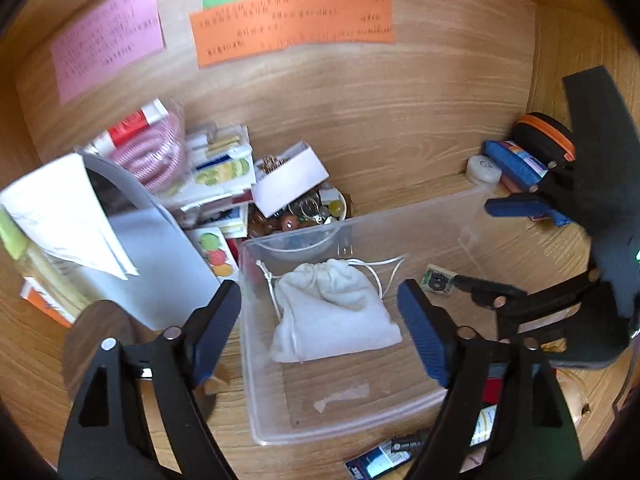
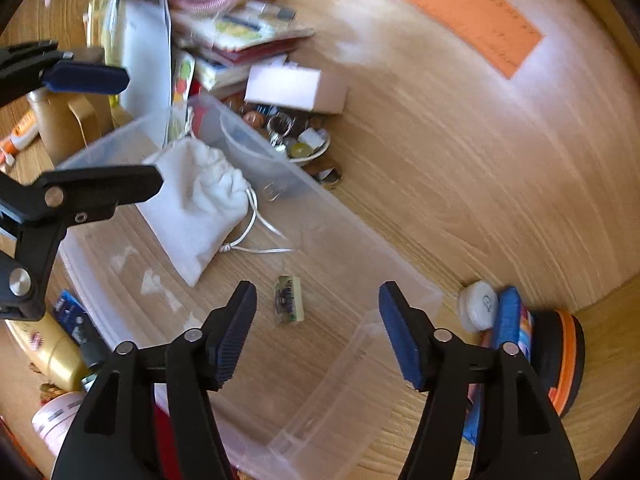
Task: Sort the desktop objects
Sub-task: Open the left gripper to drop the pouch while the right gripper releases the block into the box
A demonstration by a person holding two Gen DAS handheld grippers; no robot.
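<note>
Both grippers hang with jaws apart and nothing between them: the left gripper [image 1: 320, 320] above the white drawstring pouch [image 1: 334, 316], the right gripper [image 2: 318, 332] above a small green packet [image 2: 288, 300]. Pouch and packet lie well apart on the floor of a clear plastic bin [image 1: 400, 412] standing on the wooden desk [image 1: 380, 128]. Behind the bin sits a bowl of trinkets [image 1: 316, 216] under a white box [image 1: 290, 184], beside a stack of booklets [image 1: 224, 168]. An orange note [image 1: 292, 24] is stuck on the back panel.
</note>
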